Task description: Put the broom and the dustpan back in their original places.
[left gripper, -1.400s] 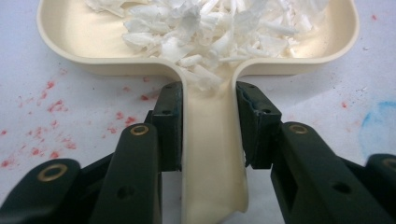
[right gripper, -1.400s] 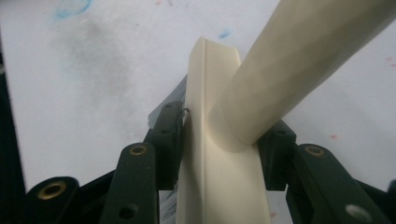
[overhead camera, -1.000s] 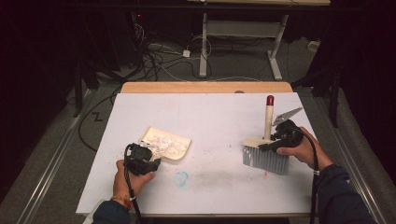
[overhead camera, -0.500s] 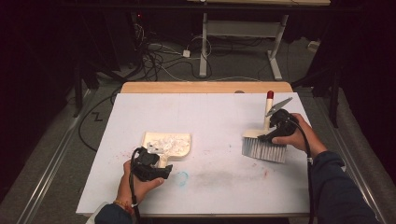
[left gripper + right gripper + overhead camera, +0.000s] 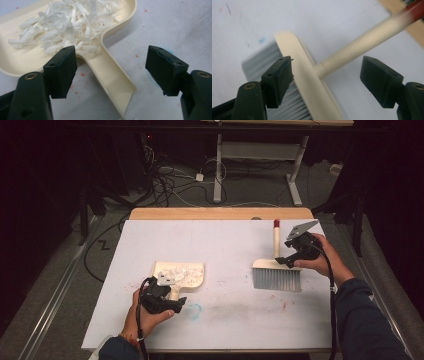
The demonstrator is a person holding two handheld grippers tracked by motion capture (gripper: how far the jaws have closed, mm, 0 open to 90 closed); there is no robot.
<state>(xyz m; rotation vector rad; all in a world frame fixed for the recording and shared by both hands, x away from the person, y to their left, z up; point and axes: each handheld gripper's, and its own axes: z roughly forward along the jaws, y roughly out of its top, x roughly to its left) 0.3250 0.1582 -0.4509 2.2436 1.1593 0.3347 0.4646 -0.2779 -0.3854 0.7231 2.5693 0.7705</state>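
A cream dustpan [image 5: 192, 280] heaped with white paper shreds [image 5: 62, 22] lies at the left of the white board. Its handle [image 5: 112, 80] runs between the open jaws of my left gripper [image 5: 170, 295] [image 5: 111, 53], which have just been opening; the pads stand clear of it. At the right lies a brush [image 5: 276, 272] with grey bristles and a cream, red-tipped handle [image 5: 362, 42]. My right gripper [image 5: 286, 260] [image 5: 327, 62] hovers over its head. Its jaws let go and have just been closing a little, without touching the handle between them.
The white board [image 5: 225, 245] covers a wooden table whose far edge [image 5: 220, 213] shows beyond it. A blue smear [image 5: 194, 309] and red specks mark the board near the front. Cables and desk legs [image 5: 218, 170] stand on the floor behind.
Both grippers went from shut to open. The left let go of the dustpan handle. The right set the brush down farther back on the board and lifted slightly off it.
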